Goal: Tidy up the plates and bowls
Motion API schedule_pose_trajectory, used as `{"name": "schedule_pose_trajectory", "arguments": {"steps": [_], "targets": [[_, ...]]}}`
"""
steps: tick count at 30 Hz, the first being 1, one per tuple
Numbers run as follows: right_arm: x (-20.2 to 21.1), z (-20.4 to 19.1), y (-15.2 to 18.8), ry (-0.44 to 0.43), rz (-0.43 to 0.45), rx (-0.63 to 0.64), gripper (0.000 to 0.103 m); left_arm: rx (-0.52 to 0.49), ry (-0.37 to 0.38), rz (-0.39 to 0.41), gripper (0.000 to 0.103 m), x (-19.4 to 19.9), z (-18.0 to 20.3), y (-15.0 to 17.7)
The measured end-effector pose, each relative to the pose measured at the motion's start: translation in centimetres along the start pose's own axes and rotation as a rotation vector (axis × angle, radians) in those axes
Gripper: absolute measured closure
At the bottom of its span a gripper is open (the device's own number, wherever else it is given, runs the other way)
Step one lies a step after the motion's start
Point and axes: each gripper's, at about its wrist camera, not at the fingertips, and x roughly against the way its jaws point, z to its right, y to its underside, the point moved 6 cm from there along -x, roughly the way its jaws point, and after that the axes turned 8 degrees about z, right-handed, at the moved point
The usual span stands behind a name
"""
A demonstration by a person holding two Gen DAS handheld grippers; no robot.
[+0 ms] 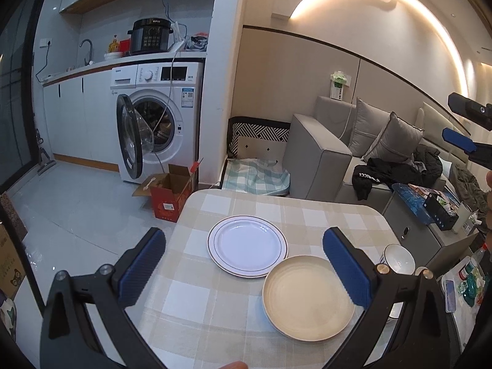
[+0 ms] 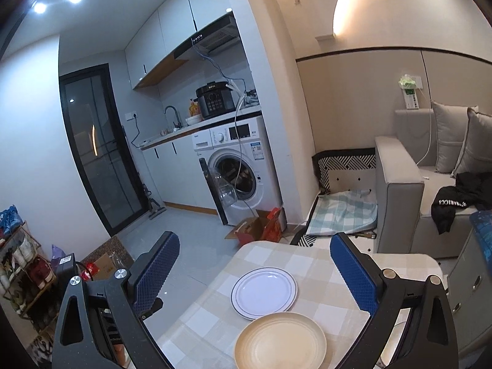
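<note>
- Both grippers hang above the near edge of the desk with nothing in them: the left gripper point(image 1: 243, 264) has its blue-padded jaws spread wide, and the right gripper point(image 2: 255, 273) stands just as wide, its jaws framing the two plates from higher up.
- On the beige-and-white checked tablecloth of the desk point(image 1: 196, 301) lies a round white plate with a thin dark-and-gold rim line point(image 1: 247, 246), flat and right way up, toward the far middle.
- Nearer lies a round cream-coloured plate with a raised lip point(image 1: 307, 296); its far edge touches or slightly overlaps the white plate's near rim, and I cannot tell which.
- A small white bowl with dark markings on its outside point(image 1: 398, 258) stands upright to the right of the cream plate, partly hidden behind the left gripper's right jaw.
- Handling, as I judge it: the white plate looks glazed, stiff, smooth and breakable, so it is likely to slip between pads and to chip if dropped.
- The cream plate looks matte and perhaps lighter, though its material is not certain.
- Neither plate offers anything to pinch from above; the rim is the only hold, one jaw over the lip and one beneath, best at an edge that overhangs or is lifted by its neighbour.
- The bowl's upright wall gives the easiest grip, one jaw inside and one outside.
- Stacking calls for a level carry and a gentle set-down, since the cloth may drag.
</note>
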Motion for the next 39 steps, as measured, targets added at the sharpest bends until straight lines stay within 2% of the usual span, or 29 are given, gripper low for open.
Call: {"name": "schedule_pose_trajectory", "arguments": {"steps": [10,18,24,30,39], "targets": [[-9.6,7.1,5.5,0.040,-0.183,-0.083,0.003,0.055,-0.035,-0.154,0.000,-9.7,-1.2,4.2],[-18.8,9.6,11.8,0.016,-0.374,-0.138,0.003,0.134,-0.051,-0.238,0.001,-15.5,-2.9,7.1],[-24.4,10.6,17.1,0.004,-0.499,-0.150,0.003,0.176,-0.077,-0.298,0.002,-18.6,-4.2,9.3],[-28.1,11.2,21.6,-0.008,-0.604,-0.168,0.003,0.178,-0.111,-0.343,0.002,-20.6,-4.8,11.1],[-32.0,11.5,25.6,-0.006,-0.691,-0.152,0.003,0.231,-0.133,-0.393,0.002,-22.5,-6.1,12.9]]}}
